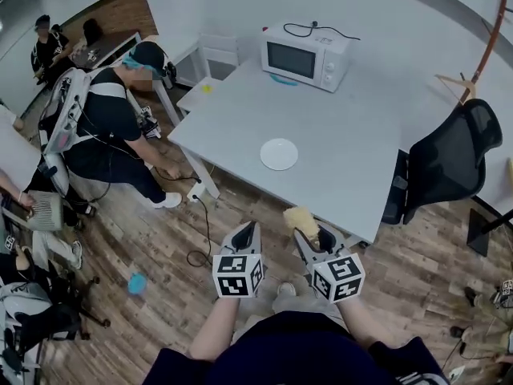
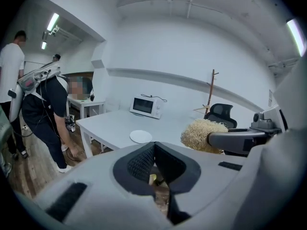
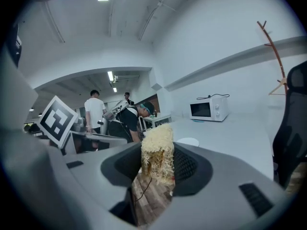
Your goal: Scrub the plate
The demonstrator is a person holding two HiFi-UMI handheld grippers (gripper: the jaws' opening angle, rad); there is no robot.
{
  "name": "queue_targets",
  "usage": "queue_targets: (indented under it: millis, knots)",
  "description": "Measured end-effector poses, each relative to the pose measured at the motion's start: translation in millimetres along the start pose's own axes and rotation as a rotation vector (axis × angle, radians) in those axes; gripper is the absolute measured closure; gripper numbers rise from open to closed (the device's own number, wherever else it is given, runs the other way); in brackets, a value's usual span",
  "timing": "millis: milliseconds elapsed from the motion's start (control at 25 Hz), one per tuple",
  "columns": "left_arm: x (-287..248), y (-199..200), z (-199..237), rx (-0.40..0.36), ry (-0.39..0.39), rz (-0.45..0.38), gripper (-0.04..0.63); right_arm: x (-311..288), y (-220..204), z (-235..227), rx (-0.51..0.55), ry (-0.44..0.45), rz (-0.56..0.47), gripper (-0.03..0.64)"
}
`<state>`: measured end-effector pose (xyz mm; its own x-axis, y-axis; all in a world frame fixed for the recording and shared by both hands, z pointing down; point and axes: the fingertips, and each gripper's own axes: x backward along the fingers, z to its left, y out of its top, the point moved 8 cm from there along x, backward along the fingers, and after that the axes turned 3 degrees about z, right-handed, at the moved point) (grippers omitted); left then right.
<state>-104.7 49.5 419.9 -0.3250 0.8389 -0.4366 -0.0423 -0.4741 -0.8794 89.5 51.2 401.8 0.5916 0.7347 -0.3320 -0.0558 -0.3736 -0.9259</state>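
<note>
A round white plate (image 1: 279, 153) lies on the white table (image 1: 345, 135), also visible in the left gripper view (image 2: 141, 136) and the right gripper view (image 3: 188, 142). Both grippers hover over the wooden floor, short of the table's near edge. My right gripper (image 1: 310, 234) is shut on a pale yellow fibrous scrubber (image 1: 300, 216), which pokes out past its jaws (image 3: 157, 150). My left gripper (image 1: 248, 234) is beside it, jaws shut with nothing between them (image 2: 154, 150). The scrubber (image 2: 204, 134) appears to its right.
A white microwave (image 1: 305, 54) stands at the table's far edge. A black office chair (image 1: 449, 163) sits at the table's right side. A person (image 1: 112, 127) bends down at the left table leg near a floor cable (image 1: 204, 231). A wooden coat stand (image 1: 481, 54) is far right.
</note>
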Motion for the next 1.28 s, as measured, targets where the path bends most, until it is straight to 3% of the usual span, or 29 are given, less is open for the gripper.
queue_targets:
  millis: [480, 920, 1280]
  knots:
    - [-72.0, 23.2, 12.3, 0.007, 0.019, 0.023, 0.577, -53.6, 14.8, -58.3, -0.018, 0.008, 0.020, 0.442]
    - [-161.6, 48.6, 69.0, 0.003, 0.026, 0.039, 0.575, -147.4, 38.4, -104.4, -0.030, -0.006, 0.036, 0.442]
    - [-238.8, 59.5, 107.4, -0.002, -0.032, 0.147, 0.575, -227.3, 39.1, -128.7, -0.021, -0.002, 0.111, 0.442]
